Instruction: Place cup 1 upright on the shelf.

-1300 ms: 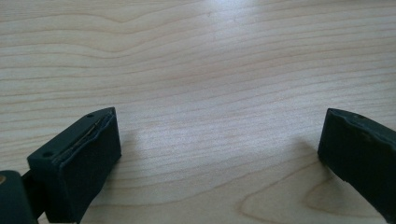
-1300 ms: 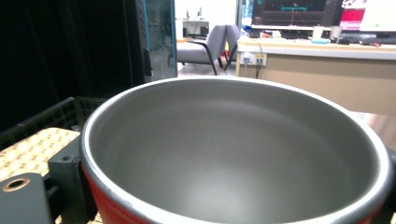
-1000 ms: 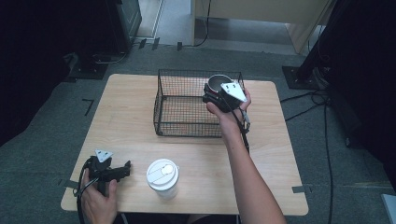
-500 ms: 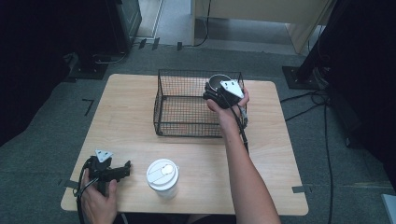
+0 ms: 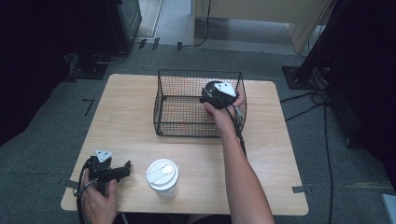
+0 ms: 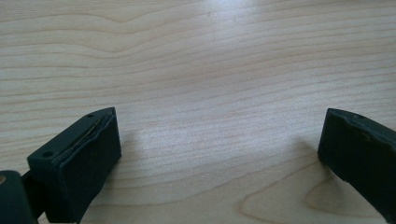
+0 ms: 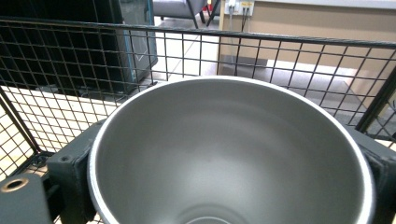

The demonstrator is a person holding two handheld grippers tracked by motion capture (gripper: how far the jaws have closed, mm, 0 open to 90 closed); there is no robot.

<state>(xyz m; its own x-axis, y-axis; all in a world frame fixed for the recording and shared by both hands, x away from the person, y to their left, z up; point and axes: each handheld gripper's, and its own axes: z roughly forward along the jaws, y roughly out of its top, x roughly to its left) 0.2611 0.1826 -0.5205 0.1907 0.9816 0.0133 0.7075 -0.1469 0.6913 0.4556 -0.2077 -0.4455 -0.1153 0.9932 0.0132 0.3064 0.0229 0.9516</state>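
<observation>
We are holding the right claw (image 5: 212, 93) inside the black wire basket (image 5: 161, 105), at the corner farthest from us. The claw is clamped on a stainless steel cup (image 7: 233, 154): in the right gripper view one jaw is pressing against each side of the cup wall, and the open mouth is facing the camera. Directly beyond the cup stands the basket's far wire wall (image 7: 196, 56). We cannot tell whether the cup base is touching the basket floor.

We are resting the left claw (image 5: 125, 169) on the bench (image 5: 126, 107), well apart from the basket. Its jaws are standing wide apart with bare wood between them. A white lidded paper cup (image 5: 162, 176) is standing just beside this claw, ahead of the jaw tips.

Risks from this position, as we judge them:

- Releasing while the cup is tilted or off the floor: it is likely to drop, tip and roll against the mesh.
- Opening or withdrawing close to the corner: a jaw or the trailing cable could catch a wire and drag the basket.
- Advancing the left claw carelessly: the open jaws could knock the paper cup over.
</observation>
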